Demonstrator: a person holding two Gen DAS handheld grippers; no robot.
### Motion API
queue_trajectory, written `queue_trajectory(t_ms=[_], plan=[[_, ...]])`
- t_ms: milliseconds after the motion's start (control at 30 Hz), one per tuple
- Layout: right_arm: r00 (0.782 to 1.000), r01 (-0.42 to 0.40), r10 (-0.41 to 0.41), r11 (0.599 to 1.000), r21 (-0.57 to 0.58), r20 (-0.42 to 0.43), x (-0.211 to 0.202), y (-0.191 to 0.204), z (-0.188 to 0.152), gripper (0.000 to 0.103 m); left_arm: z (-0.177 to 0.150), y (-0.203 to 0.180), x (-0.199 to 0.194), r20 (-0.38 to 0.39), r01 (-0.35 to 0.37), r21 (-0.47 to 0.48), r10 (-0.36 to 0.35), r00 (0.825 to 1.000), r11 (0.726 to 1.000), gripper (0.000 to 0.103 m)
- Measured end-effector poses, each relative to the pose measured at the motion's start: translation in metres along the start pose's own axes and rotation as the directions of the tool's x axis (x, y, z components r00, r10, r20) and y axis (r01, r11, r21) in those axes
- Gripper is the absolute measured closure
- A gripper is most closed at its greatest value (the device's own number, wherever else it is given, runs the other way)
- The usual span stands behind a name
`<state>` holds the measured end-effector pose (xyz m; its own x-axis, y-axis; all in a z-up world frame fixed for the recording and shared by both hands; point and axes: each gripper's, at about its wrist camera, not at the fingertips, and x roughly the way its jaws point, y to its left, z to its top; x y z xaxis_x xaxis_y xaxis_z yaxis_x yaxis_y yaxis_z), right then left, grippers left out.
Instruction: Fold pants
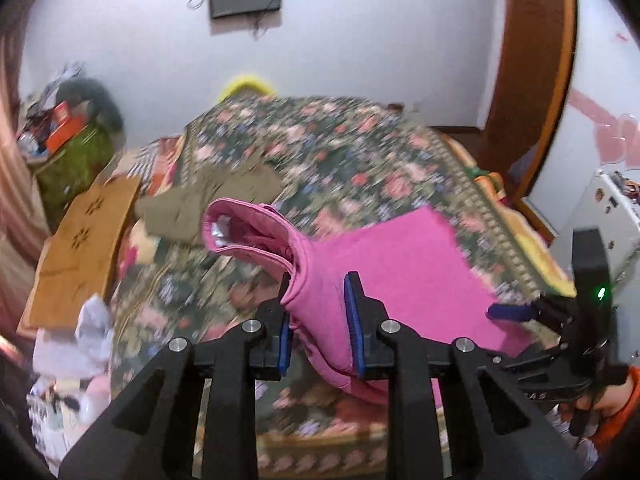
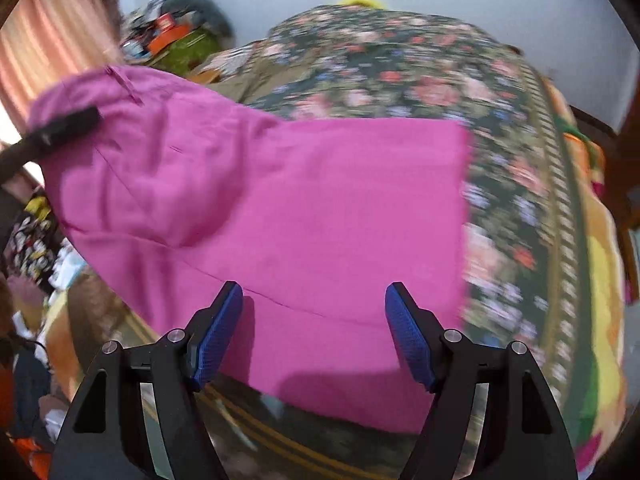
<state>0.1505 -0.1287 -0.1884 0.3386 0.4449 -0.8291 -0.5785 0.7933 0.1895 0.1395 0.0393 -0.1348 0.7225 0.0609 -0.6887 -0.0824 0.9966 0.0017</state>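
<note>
Floral bedspread (image 1: 360, 152) fills mid-frame in both views and is the work surface; plenty of bare patterned area in the upper centre and right, so there is room to lay a fold that way. Pink pants (image 2: 304, 208) lie across it, centre of the right wrist view, one straight cut edge at right of centre (image 2: 466, 184), flat there. The waistband end (image 1: 248, 228) is lifted off the bed, centre-left of the left wrist view, mouth hanging open, probably raised to carry it over the flat part.

Olive garment (image 1: 208, 204) sits just behind the raised waistband, and a brown board (image 1: 84, 240) lies at left edge; both crowd the left side, so leftward room looks tight.

Left gripper (image 1: 320, 320), bottom centre, is clamped on bunched pink cloth below the waistband. Right gripper (image 2: 316, 332), bottom centre, stands apart, pads wide, over the near pant edge, gripping nothing.
</note>
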Motion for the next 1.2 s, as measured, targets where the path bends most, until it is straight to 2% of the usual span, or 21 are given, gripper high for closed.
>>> queue_trajectory(t_ms=[167,333,467,567,767,867,900,967,1000,1033,1133,1200], plan=[[0.997,0.073,-0.074,0.993,0.090,0.009,-0.013,-0.038,-0.018,0.033,0.020,-0.036,0.007,0.015,0.058,0.041,-0.059,0.998,0.997,0.082],[0.996,0.090,-0.090,0.986,0.141,-0.003,-0.011,-0.056,-0.033,0.033,0.028,-0.072,0.028,-0.042,0.155,0.061,-0.153,0.987,0.986,0.084],[0.997,0.064,-0.071,0.979,0.191,0.028,-0.018,-0.067,-0.040,0.033,0.031,-0.095,0.053,-0.128,0.253,0.041,-0.246,0.961,0.967,0.086],[0.995,0.069,-0.082,0.975,0.211,0.054,-0.029,-0.073,-0.044,0.033,0.026,-0.111,0.076,-0.207,0.312,0.006,-0.305,0.930,0.950,0.087],[0.992,0.066,-0.089,0.970,0.233,0.090,-0.046,-0.080,-0.048,0.033,0.008,-0.129,0.110,-0.326,0.370,-0.044,-0.363,0.873,0.928,0.087],[0.991,0.061,-0.086,0.970,0.233,0.099,-0.050,-0.079,-0.049,0.033,0.001,-0.133,0.115,-0.367,0.380,-0.054,-0.373,0.852,0.923,0.087],[0.991,0.059,-0.084,0.971,0.233,0.100,-0.050,-0.078,-0.049,0.033,0.000,-0.134,0.114,-0.373,0.387,-0.045,-0.375,0.848,0.921,0.083],[0.991,0.060,-0.085,0.971,0.230,0.099,-0.050,-0.076,-0.049,0.033,-0.001,-0.135,0.113,-0.387,0.396,-0.025,-0.375,0.843,0.918,0.065],[0.991,0.065,-0.089,0.971,0.228,0.098,-0.050,-0.074,-0.048,0.033,-0.001,-0.134,0.112,-0.389,0.397,-0.023,-0.374,0.842,0.917,0.048],[0.991,0.066,-0.090,0.972,0.227,0.098,-0.050,-0.073,-0.048,0.033,0.000,-0.130,0.107,-0.378,0.397,-0.022,-0.375,0.846,0.918,0.040],[0.991,0.062,-0.087,0.972,0.228,0.100,-0.050,-0.068,-0.043,0.033,0.009,-0.116,0.098,-0.337,0.386,-0.006,-0.365,0.868,0.922,0.039],[0.991,0.052,-0.077,0.972,0.227,0.105,-0.050,-0.065,-0.040,0.033,0.017,-0.104,0.090,-0.298,0.343,0.016,-0.323,0.898,0.939,0.037]])
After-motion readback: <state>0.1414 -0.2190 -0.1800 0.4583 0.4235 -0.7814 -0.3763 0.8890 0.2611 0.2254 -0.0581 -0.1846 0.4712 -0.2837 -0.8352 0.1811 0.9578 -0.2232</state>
